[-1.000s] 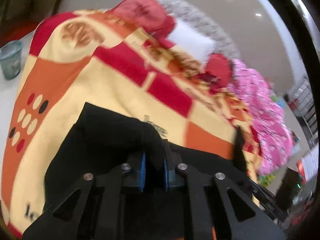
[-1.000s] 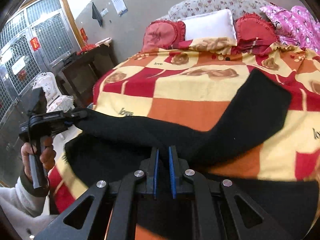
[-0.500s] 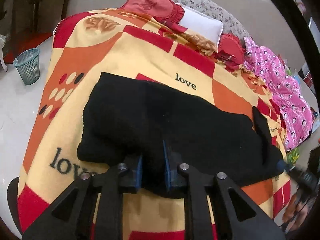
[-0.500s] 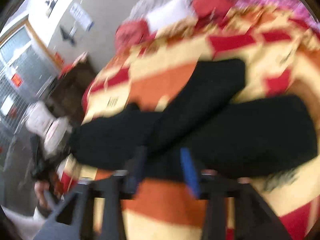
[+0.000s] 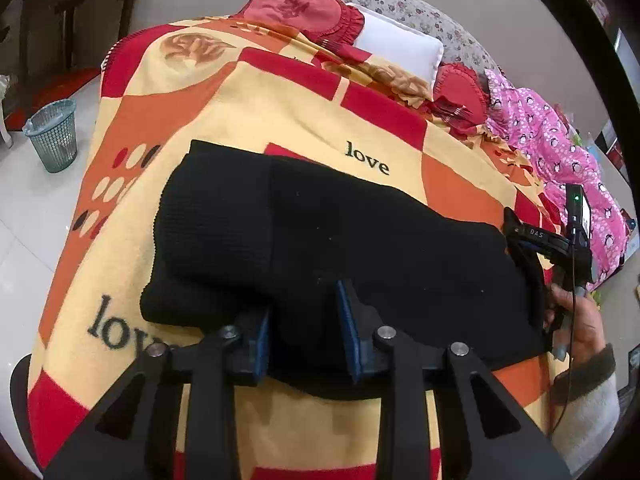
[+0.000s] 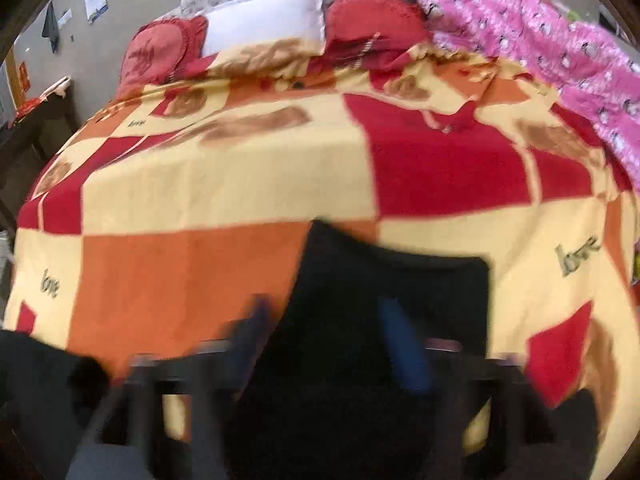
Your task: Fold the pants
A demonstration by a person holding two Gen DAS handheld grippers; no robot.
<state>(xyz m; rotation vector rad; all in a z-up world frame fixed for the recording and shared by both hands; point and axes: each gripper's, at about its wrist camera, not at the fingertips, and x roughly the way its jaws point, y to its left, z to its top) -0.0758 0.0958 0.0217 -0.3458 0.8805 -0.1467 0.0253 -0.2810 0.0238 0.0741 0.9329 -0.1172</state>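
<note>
1. My left gripper [image 5: 306, 324] stands with its blue pads apart, wide enough that a band of black cloth shows between them. It hangs over the near edge of the pants and grips nothing that I can see.

2. Just beyond those pads lie the black pants [image 5: 332, 240], doubled over on the patterned blanket [image 5: 248, 108]. Their long axis runs across my view, from a thick rounded fold at my left to the far end at my right.

3. My right gripper [image 5: 520, 246] sits at that right end, touching or just beside the cloth. Its own view is badly smeared: the blue pads look spread with black fabric [image 6: 384, 304] between and ahead of them, but I cannot tell whether they pinch it.

4. So each gripper is near one end of the bundle. I judge the next fold would go across the long axis, one end carried over toward the other. The left gripper is nearer the thick fold, and the right is nearer the loose end.

5. The risk I see is that the stacked layers slide apart if only the top layer is taken.
</note>
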